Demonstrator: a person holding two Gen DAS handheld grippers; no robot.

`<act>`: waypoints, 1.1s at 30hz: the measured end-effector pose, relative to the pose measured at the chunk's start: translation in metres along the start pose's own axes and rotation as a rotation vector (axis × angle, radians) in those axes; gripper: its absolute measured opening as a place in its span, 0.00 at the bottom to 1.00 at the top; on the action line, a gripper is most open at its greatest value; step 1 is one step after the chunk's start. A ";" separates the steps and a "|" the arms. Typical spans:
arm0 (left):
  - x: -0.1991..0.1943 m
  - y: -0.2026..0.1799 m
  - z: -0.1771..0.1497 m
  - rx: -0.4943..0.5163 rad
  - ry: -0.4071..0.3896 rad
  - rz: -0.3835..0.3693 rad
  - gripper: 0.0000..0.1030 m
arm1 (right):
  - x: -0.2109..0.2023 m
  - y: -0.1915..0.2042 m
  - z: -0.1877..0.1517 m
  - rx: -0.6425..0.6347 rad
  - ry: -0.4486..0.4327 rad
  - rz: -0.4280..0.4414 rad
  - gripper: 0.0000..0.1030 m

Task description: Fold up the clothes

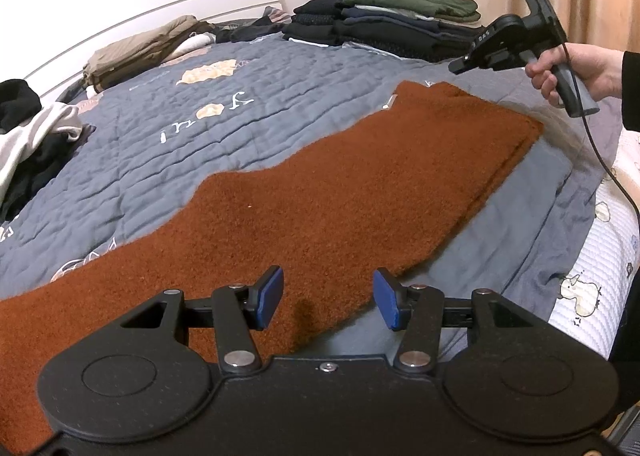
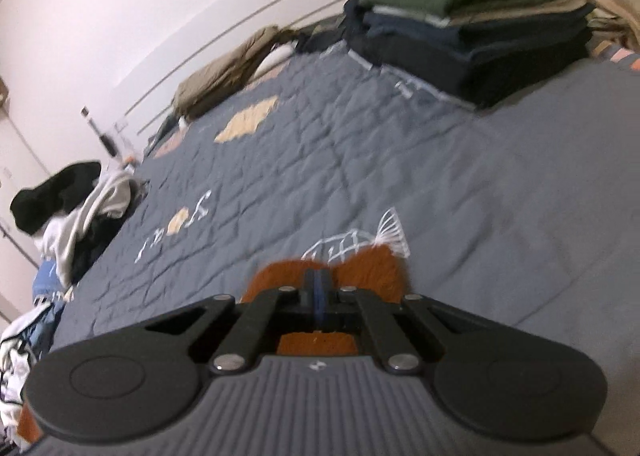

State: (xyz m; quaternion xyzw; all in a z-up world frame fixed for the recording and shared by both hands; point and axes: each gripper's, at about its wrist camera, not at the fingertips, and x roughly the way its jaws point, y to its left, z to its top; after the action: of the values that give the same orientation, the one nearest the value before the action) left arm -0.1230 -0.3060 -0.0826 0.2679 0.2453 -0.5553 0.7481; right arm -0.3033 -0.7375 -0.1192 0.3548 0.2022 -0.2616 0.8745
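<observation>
A rust-brown fuzzy garment (image 1: pixel 320 192) lies flat on the grey quilt, folded lengthwise into a long strip that runs from near left to far right. My left gripper (image 1: pixel 328 298) is open, its blue pads apart, low over the strip's near edge and holding nothing. My right gripper (image 1: pixel 464 63) hovers in the air above the strip's far right end. In the right wrist view my right gripper (image 2: pixel 319 288) is shut with its pads together, and the brown garment (image 2: pixel 372 264) shows just beyond and below the tips; the view is blurred and no cloth shows between the pads.
A stack of folded dark and green clothes (image 1: pixel 400 20) stands at the far right of the bed. A tan garment (image 1: pixel 144 52) lies by the headboard. A pile of unfolded black and white clothes (image 1: pixel 36 136) sits at the left. The bed's edge (image 1: pixel 600 240) is at right.
</observation>
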 end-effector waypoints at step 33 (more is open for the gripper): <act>0.003 -0.005 0.000 0.024 0.004 0.007 0.49 | 0.020 0.023 -0.017 -0.125 0.076 0.009 0.11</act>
State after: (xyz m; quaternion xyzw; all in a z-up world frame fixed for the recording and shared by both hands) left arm -0.1272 -0.3093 -0.0847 0.2789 0.2391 -0.5550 0.7463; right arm -0.2768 -0.7174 -0.1288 0.3102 0.2496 -0.2308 0.8878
